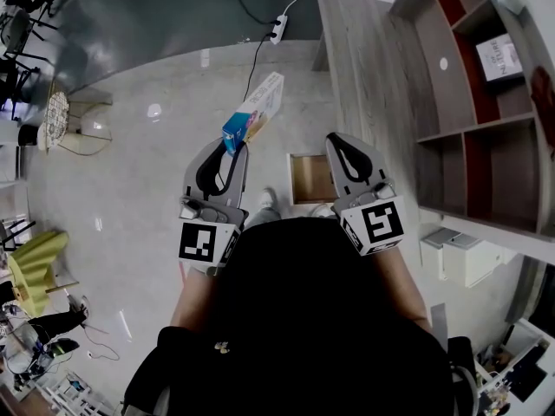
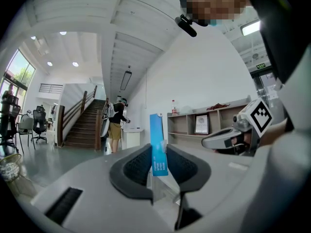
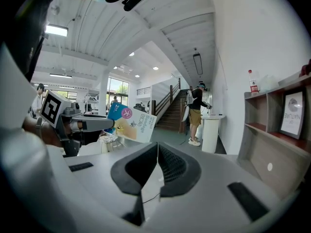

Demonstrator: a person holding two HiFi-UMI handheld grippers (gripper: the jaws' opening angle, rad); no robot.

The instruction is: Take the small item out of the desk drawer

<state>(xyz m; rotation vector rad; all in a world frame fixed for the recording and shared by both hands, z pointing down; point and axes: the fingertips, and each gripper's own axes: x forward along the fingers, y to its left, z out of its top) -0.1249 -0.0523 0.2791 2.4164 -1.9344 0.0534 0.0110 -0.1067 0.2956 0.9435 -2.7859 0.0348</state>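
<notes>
A small flat box (image 1: 254, 111), blue at one end and white with print, is clamped by its blue end in my left gripper (image 1: 232, 148), held up in front of me. In the left gripper view the box (image 2: 158, 146) stands edge-on between the pads. My right gripper (image 1: 345, 151) is beside it, shut, with nothing between its jaws (image 3: 156, 154). From the right gripper view the box (image 3: 130, 123) shows its printed face at the left. The desk drawer (image 1: 310, 178) stands open below, between the two grippers, and looks bare inside.
The grey wooden desk (image 1: 373, 76) runs along the right with a shelf unit (image 1: 486, 102) beyond it. A power strip (image 1: 277, 29) and cable lie on the floor ahead. A person (image 3: 196, 113) stands far off by the stairs.
</notes>
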